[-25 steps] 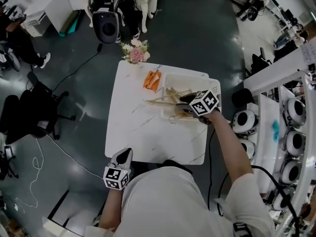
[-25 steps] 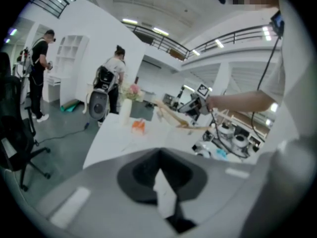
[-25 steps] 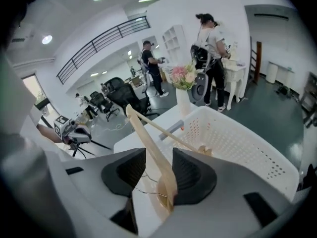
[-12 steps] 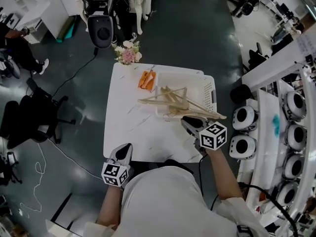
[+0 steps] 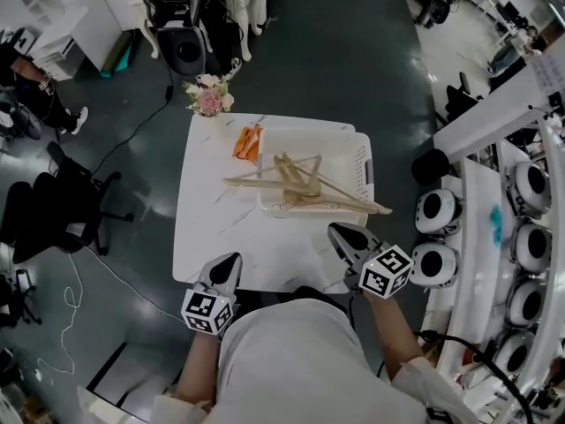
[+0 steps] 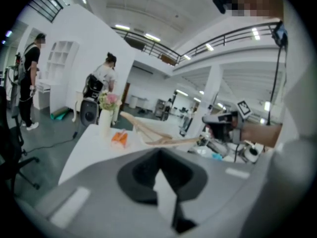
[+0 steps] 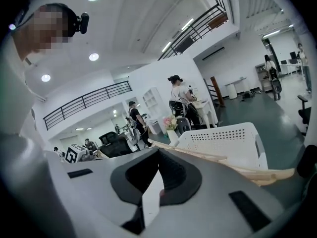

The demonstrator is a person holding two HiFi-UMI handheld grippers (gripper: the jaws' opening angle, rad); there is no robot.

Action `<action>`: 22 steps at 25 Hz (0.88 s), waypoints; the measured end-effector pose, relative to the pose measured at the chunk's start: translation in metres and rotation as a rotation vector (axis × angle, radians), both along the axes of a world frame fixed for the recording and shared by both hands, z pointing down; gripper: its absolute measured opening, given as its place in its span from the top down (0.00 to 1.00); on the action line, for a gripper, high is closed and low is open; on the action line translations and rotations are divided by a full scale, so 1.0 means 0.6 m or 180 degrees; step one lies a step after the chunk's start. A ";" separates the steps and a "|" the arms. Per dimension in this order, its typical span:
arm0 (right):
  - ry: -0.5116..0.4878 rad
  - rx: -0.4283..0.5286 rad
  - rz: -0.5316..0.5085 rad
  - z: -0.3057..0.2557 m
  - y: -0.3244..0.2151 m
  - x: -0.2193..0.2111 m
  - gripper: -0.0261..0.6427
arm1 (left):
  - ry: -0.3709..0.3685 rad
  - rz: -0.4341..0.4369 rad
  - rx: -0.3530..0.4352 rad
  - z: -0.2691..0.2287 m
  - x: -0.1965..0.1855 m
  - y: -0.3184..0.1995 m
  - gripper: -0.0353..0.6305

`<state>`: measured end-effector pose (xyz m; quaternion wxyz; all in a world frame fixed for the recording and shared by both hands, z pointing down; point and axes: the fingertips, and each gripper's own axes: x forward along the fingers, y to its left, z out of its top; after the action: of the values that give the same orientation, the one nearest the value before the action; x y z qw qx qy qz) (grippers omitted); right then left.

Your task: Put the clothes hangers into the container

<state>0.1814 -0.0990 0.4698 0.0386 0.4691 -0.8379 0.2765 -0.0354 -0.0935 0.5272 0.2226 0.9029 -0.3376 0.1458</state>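
Observation:
Several wooden clothes hangers [image 5: 300, 186] lie piled across the white perforated basket [image 5: 357, 148] on the white table [image 5: 216, 228]; their long ends stick out over its left and right rims. My right gripper [image 5: 341, 233] hovers at the table's near right edge, apart from the hangers, shut and empty. In the right gripper view the basket [image 7: 225, 142] and hangers [image 7: 257, 171] lie just beyond the jaws. My left gripper [image 5: 230, 262] sits at the near left edge, shut with nothing in it. The left gripper view shows the hangers [image 6: 153, 132] further off.
An orange object [image 5: 246, 142] lies left of the basket. A vase of pink flowers [image 5: 208, 100] stands at the table's far left corner. White racks with round units [image 5: 521, 237] line the right side; a black office chair [image 5: 53, 201] stands left. People stand in the background.
My right gripper has drawn back from the basket to the table's near right edge and closed its jaws, leaving the hangers in the basket. The left gripper has stayed put.

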 end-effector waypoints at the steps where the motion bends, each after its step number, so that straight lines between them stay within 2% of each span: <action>1: 0.0032 -0.0003 -0.0007 0.005 0.004 0.005 0.96 | 0.0007 -0.0013 -0.0001 -0.001 0.009 0.004 0.94; 7: 0.0092 -0.0066 -0.0039 0.039 0.040 0.003 0.96 | 0.0078 -0.0119 0.0076 -0.020 0.033 0.028 0.94; 11: 0.0063 0.0015 -0.0008 0.034 0.070 -0.012 0.96 | 0.0097 -0.0113 0.0105 -0.029 0.033 0.069 0.94; 22: -0.0001 0.0057 0.0110 0.012 0.177 -0.066 0.96 | 0.0137 -0.0117 0.0166 -0.060 -0.029 0.184 0.94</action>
<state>0.1421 0.0070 0.4769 0.0295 0.4838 -0.8320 0.2697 -0.0531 0.0169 0.4912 0.2089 0.9050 -0.3529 0.1133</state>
